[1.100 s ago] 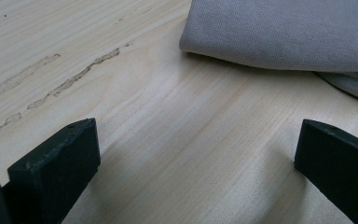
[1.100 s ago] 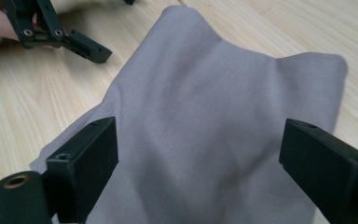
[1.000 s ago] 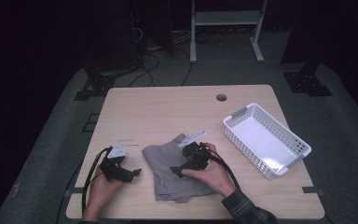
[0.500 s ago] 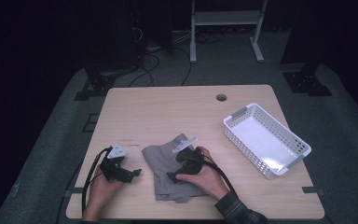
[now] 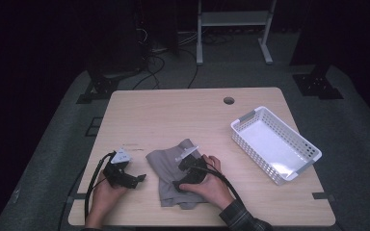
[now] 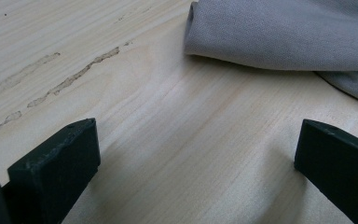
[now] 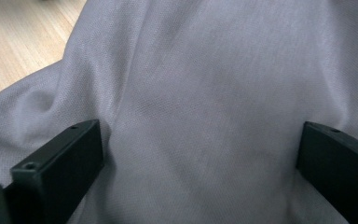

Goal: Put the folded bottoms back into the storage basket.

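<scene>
The left gripper (image 6: 198,158) sits low over the wooden table (image 6: 168,140), its two black jaws wide apart with only bare wood between them. The left jaw shows scuffed edges and a small hole on its top face; the right jaw shows a like hole near its upper edge. A grey cloth (image 6: 284,32) lies at the upper right, clear of both jaws. Its near edge is a rounded fold resting on the wood, and a second, lower layer shows at the far right. Pale scratch marks (image 6: 70,79) run diagonally across the wood at the upper left.
</scene>
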The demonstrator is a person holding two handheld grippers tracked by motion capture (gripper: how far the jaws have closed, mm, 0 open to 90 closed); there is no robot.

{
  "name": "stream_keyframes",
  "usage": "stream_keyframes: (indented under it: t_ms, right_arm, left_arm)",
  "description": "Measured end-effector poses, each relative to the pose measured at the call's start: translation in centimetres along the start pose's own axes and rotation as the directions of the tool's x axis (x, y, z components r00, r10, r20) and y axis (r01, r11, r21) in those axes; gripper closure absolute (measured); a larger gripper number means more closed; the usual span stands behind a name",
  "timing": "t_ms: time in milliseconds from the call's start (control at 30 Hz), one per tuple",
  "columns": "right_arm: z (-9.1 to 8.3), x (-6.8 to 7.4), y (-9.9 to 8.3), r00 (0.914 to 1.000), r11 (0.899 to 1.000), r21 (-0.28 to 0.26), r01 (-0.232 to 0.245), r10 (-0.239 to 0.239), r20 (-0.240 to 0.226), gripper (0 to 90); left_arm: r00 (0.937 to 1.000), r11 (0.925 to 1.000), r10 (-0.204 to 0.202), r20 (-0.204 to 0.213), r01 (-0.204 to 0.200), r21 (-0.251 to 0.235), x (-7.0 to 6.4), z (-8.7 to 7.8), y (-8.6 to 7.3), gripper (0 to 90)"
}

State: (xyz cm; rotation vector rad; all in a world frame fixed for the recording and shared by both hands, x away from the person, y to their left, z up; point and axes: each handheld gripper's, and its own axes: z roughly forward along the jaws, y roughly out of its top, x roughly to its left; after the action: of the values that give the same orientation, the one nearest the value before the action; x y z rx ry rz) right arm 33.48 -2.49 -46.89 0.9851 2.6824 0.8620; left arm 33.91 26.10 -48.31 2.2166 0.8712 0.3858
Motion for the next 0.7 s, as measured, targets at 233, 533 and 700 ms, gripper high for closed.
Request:
stream_keyframes:
  t_ms: [233,533,700]
  right_arm:
    - [-0.5,0.0,0.0,0.9995,0.999,-0.027,0.018,-0.018,-0.026,19.7]
    - [-1.0,-0.1,-0.2,0.9966,0.998,-0.057,-0.002,-0.003,-0.082,57.8]
    - [-1.1,-0.2,-0.4,0.9949,0.997,-0.074,-0.004,-0.003,-0.101,60.1]
  left_arm:
    - [1.0,1.0,0.001,0.0,-0.001,0.001,0.0,0.0,0.0,0.0]
    - [1.0,1.0,0.001,0.0,-0.001,0.0,0.0,0.0,0.0,0.0]
    - [1.0,1.0,0.0,0.0,0.0,0.0,0.0,0.0,0.0,0.0]
